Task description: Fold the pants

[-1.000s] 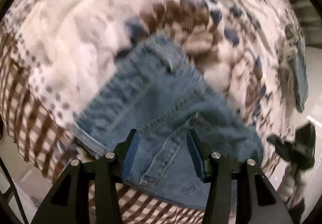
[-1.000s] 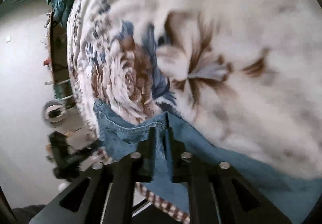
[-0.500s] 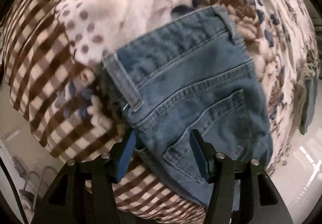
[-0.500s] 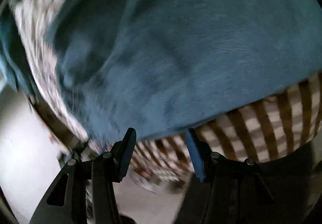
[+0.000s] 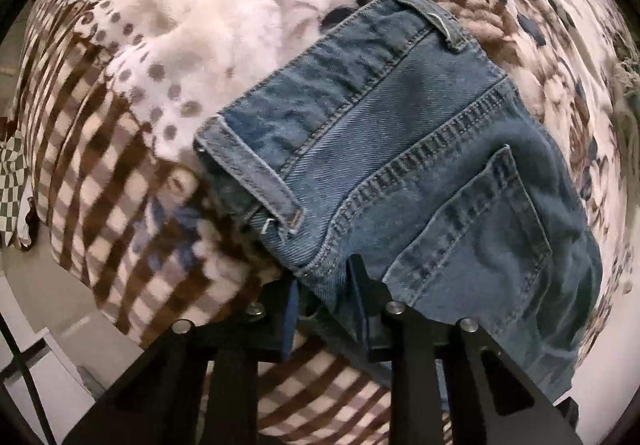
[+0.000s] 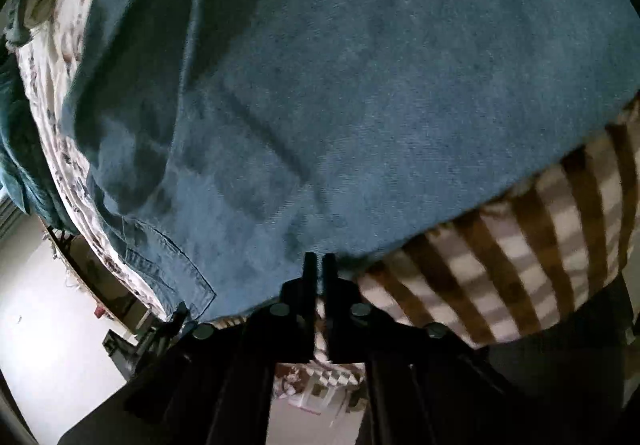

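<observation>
The jeans (image 5: 420, 173) are spread on a bed covered by a fleecy blanket (image 5: 208, 17), floral in white, brown and blue across the middle and brown-checked along its border. In the left wrist view the waistband is seen with a belt loop (image 5: 446, 27) at its far corner and a second, frayed loop (image 5: 256, 177) at the near corner, and a back pocket (image 5: 476, 245) lies to the right. The left gripper (image 5: 324, 285) is pointed down at the near edge of the denim below the waistband; its jaws have just been closing and are now pinched on that edge, with cloth bunched between them. The checked border of the blanket is seen beneath the gripper, falling away over the side of the bed to a pale floor (image 5: 36, 329) on the left.

In the right wrist view the frame is filled by plain denim (image 6: 360, 85), and the hem line of it is drawn across just above the right gripper (image 6: 319, 265). Its jaws have just been closing and are now pressed nearly together at that edge; whether denim is caught between them cannot be told, the tips being dark. The checked blanket border (image 6: 520, 253) is exposed to the right of the gripper, and open floor (image 6: 44, 345) is left at the lower left beside the bed.
</observation>
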{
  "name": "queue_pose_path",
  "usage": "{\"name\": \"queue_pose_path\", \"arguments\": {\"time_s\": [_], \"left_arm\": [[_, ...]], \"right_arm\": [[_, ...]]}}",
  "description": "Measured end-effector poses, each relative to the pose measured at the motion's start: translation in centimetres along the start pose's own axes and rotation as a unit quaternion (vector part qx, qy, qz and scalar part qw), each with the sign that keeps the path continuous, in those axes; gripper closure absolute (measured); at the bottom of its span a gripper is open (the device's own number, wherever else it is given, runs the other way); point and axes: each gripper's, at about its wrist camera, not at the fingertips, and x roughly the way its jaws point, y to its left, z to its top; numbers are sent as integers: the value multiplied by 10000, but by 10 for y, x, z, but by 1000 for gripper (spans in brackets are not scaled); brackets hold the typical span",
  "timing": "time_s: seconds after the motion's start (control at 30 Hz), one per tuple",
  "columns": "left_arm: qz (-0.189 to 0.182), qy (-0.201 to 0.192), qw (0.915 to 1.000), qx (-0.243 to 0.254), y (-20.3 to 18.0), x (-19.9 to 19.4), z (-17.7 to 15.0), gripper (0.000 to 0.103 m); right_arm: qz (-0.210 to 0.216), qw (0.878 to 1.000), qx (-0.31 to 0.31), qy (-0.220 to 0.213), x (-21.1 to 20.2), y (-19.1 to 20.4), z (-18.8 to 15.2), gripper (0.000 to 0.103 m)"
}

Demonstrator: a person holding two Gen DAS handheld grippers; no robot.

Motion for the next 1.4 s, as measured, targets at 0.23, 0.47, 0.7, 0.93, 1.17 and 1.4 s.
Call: {"name": "queue_pose_path", "arguments": {"time_s": [0.23,0.47,0.7,0.93,1.17,1.4], "left_arm": [[-38,9,10000,36,2,-5,-1,83],[15,-18,10000,50,8,-14,-1,84],[81,-56,9999,109,12,-18,-5,84],[412,126,9987,286,5,7,-2,81],[44,106,9964,843,-35,-60,-18,57],[-1555,695,9827,732,-141,-30,27,29]], "right_arm": [[43,9996,280,17,9,-13,22,83],[85,9987,505,46,18,-16,12,36],[-37,9984,299,-472,11,-11,14,95],[-551,9983,-156,86,34,-4,24,89],[-912,9594,-2637,397,-18,115,3,39],[-661,8882,-4545,153,1,271,33,36]]}}
